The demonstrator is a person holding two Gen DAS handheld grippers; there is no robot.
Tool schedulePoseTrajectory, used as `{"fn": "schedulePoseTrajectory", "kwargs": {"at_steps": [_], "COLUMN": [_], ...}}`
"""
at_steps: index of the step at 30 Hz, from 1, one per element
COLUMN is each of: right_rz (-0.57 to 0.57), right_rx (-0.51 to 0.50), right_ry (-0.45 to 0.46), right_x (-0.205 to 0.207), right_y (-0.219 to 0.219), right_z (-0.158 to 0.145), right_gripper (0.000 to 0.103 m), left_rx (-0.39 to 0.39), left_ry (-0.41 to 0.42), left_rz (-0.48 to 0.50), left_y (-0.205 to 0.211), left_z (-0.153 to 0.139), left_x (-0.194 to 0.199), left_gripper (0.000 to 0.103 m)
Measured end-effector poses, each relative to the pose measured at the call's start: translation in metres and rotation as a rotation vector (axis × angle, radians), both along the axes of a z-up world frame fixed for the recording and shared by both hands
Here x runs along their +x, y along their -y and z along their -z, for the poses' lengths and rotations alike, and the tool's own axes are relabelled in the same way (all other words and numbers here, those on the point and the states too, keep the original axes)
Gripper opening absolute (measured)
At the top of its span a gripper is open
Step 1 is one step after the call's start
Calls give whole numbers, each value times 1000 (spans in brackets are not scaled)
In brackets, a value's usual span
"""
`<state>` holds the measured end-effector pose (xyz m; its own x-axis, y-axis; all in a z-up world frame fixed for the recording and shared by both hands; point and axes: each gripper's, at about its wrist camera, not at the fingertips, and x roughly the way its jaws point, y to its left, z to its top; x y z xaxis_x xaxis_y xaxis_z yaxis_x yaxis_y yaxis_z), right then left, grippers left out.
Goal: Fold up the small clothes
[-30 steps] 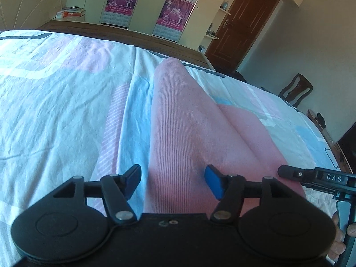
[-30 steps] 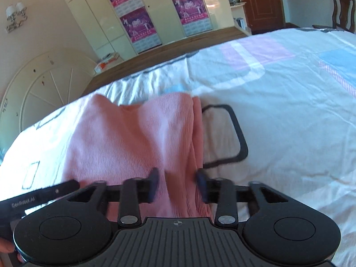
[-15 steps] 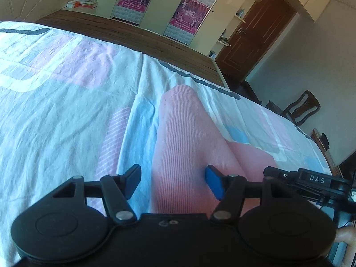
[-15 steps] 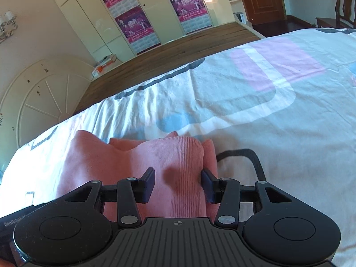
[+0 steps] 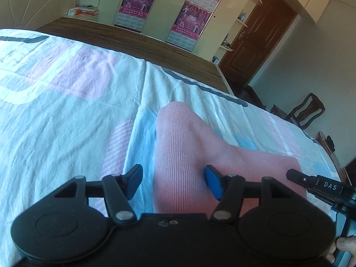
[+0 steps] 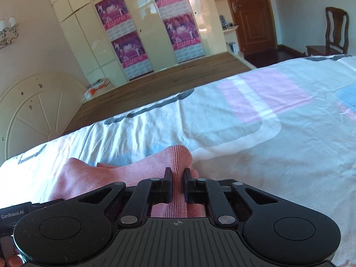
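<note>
A pink ribbed garment (image 5: 178, 155) lies on the patterned bed sheet (image 5: 66, 111). My left gripper (image 5: 173, 178) is open, its fingers wide apart over the near edge of the garment. In the right wrist view my right gripper (image 6: 177, 178) is shut on a raised fold of the pink garment (image 6: 175, 158), which bunches up between the jaws. The rest of the garment (image 6: 89, 178) spreads to the left. The other gripper's body (image 5: 322, 187) shows at the right of the left wrist view.
The bed's wooden edge (image 5: 133, 42) runs along the far side. Cream wardrobes with purple posters (image 6: 133, 44) stand behind. A brown door (image 5: 260, 35) and a wooden chair (image 5: 309, 109) are at the right. A white headboard (image 6: 33, 111) is at the left.
My right gripper has closed on the garment's edge and pinched up a fold. My left gripper stays open and has shifted slightly over the cloth.
</note>
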<state>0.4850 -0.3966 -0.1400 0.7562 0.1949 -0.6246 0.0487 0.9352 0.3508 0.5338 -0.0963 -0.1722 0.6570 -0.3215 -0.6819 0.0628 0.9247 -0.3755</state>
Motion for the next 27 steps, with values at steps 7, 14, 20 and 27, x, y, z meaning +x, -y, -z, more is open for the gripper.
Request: {"fn": "schedulePoseTrajectory", "kwargs": {"at_steps": [7,14,20,27], "right_rz": [21,16,-68,-173], "right_rx": [-64,-89,-135,-224], "right_ry": [-96,-35,20,14], "right_x": [11,-15,-39,-68], "right_y": [1,5,-18,-48], "right_z": [19,-11,-33,-24], "right_gripper": [29,39,39,39], "left_rx": [37,91,126,129], "left_ry": [-22,-16,27,70], "left_rz": [-5,-8,6,46], "left_y": [3,6,11,13], "left_z": [9,-4,-20,-38], "left_x": [2,-2,-16,-48], "left_gripper": [68,70,68,68]}}
